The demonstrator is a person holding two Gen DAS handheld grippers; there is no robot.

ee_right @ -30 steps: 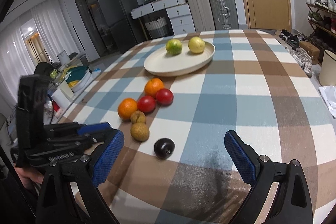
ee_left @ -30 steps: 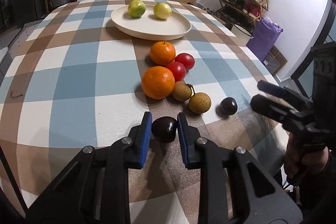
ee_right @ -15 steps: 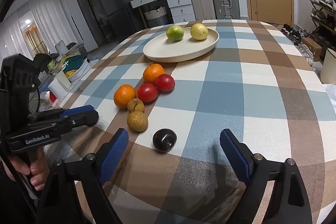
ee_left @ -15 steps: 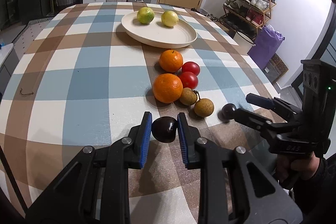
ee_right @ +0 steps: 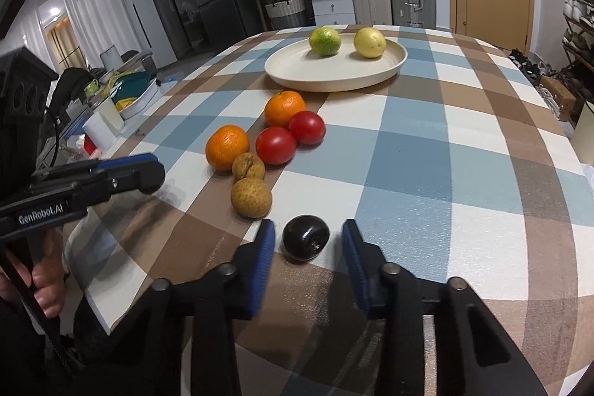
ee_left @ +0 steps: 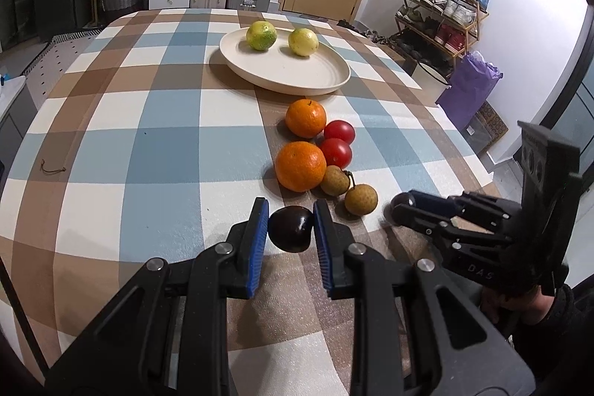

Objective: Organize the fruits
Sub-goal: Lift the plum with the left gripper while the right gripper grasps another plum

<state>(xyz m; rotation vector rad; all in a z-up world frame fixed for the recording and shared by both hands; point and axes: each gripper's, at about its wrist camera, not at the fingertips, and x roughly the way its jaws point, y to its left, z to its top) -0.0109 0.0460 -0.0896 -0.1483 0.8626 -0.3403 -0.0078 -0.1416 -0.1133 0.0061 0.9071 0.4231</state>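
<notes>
My left gripper (ee_left: 290, 229) is shut on a dark plum (ee_left: 289, 228), its blue pads pressing both sides just above the checked tablecloth. My right gripper (ee_right: 308, 240) is closing around a second dark plum (ee_right: 305, 237) that lies on the cloth; a thin gap shows on each side. In the left wrist view that right gripper (ee_left: 399, 210) reaches in from the right. Beyond lie two longans (ee_right: 249, 197), two oranges (ee_left: 300, 166), and two tomatoes (ee_right: 275, 144). The cream plate (ee_left: 319, 77) holds a green citrus (ee_left: 261, 35) and a yellow fruit (ee_left: 303, 42).
The round table's near edge runs just below both grippers. A hand (ee_right: 44, 281) holds the left gripper's handle at the left. Suitcases, drawers and a door stand behind the table, with a shoe rack (ee_left: 441, 10) and a purple bag (ee_left: 468, 84) to the right.
The right gripper's jaws have narrowed from wide open to just around the second plum as it came down onto it. The left gripper still holds its plum.
</notes>
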